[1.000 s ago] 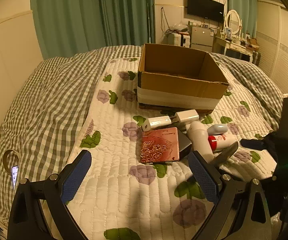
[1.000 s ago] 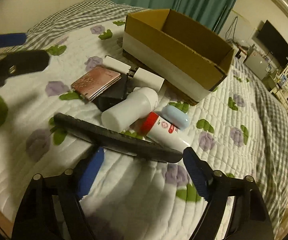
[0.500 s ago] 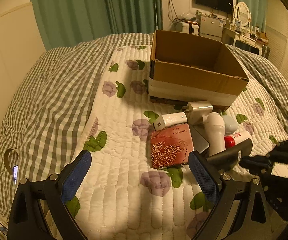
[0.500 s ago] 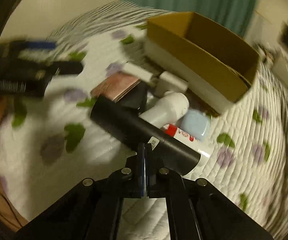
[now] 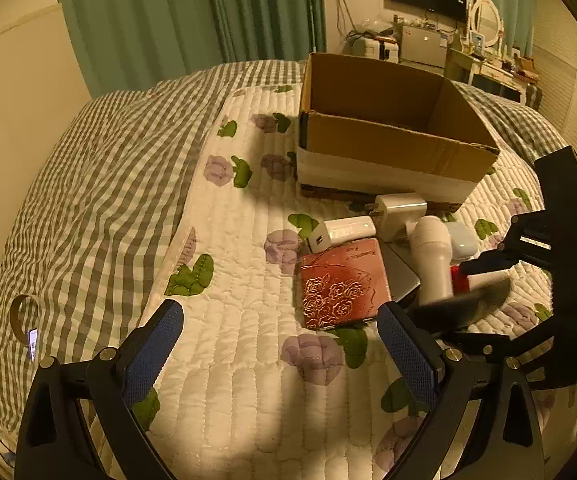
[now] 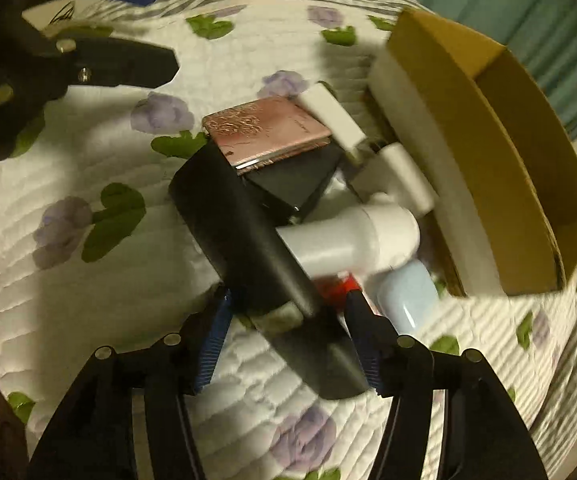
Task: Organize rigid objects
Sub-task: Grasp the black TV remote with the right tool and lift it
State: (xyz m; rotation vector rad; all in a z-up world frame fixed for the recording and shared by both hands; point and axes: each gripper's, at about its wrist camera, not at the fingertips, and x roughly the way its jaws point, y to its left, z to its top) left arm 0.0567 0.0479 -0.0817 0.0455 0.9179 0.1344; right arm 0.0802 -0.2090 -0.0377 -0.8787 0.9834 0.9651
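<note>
A long black flat bar point(image 6: 256, 264) lies between the fingers of my right gripper point(image 6: 288, 340), whose jaws have parted around it; it also shows in the left wrist view point(image 5: 464, 308). Beyond it lie a white bottle point(image 6: 352, 240), a red-capped tube point(image 6: 338, 286), a pale blue case point(image 6: 408, 296), a pink rose-embossed case point(image 5: 342, 282), a black slab point(image 6: 292, 184) and two white chargers point(image 5: 346, 230). An open cardboard box point(image 5: 388, 140) stands behind them. My left gripper point(image 5: 280, 348) is open and empty above the quilt.
All of it lies on a bed with a white flowered quilt point(image 5: 240, 360) and a grey checked blanket point(image 5: 100, 200). A tape roll point(image 5: 22, 314) lies at the left edge. Curtains, a television and a dresser stand behind.
My right gripper went from open to shut on the black bar and lifted it, and its jaws now stand apart again around the bar. My left gripper drew back a little.
</note>
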